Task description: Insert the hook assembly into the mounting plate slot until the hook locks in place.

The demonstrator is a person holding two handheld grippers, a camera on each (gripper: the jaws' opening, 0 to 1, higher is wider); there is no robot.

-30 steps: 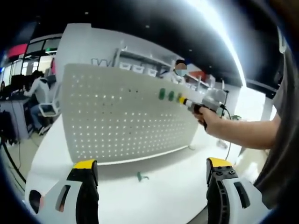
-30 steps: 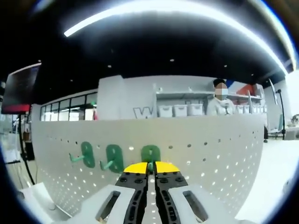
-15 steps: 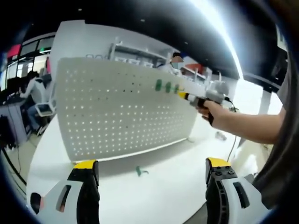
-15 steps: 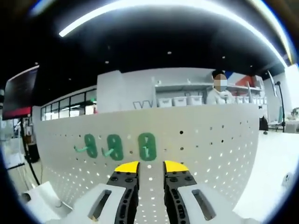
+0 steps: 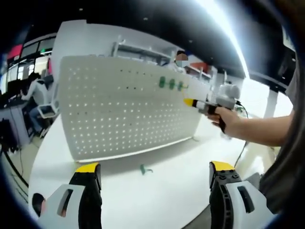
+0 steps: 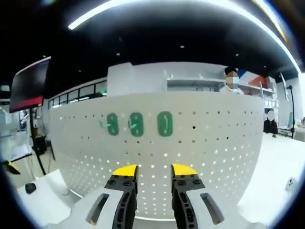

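Note:
A white pegboard mounting plate (image 5: 119, 109) (image 6: 224, 138) stands upright on the white table. Three green hooks hang in its upper row (image 6: 165, 123) (image 6: 136, 124) (image 6: 112, 124); in the left gripper view they show as small green marks (image 5: 170, 84). One more green hook (image 5: 145, 169) lies loose on the table in front of the plate. My right gripper (image 6: 154, 172) is open and empty, a short way back from the plate below the hooks; the left gripper view shows it (image 5: 191, 102) held by a hand. My left gripper (image 5: 155, 171) is wide open above the table, empty.
The white table (image 5: 157, 195) stretches in front of the plate. A person's forearm (image 5: 257, 131) reaches in from the right. Shelves with bins and a seated person (image 6: 232, 86) are behind the plate. A dark screen (image 6: 28, 83) hangs at far left.
My right gripper opened, let go of the third green hook left in the plate, and drew back from it. The left gripper stayed wide open, its view shifting slightly.

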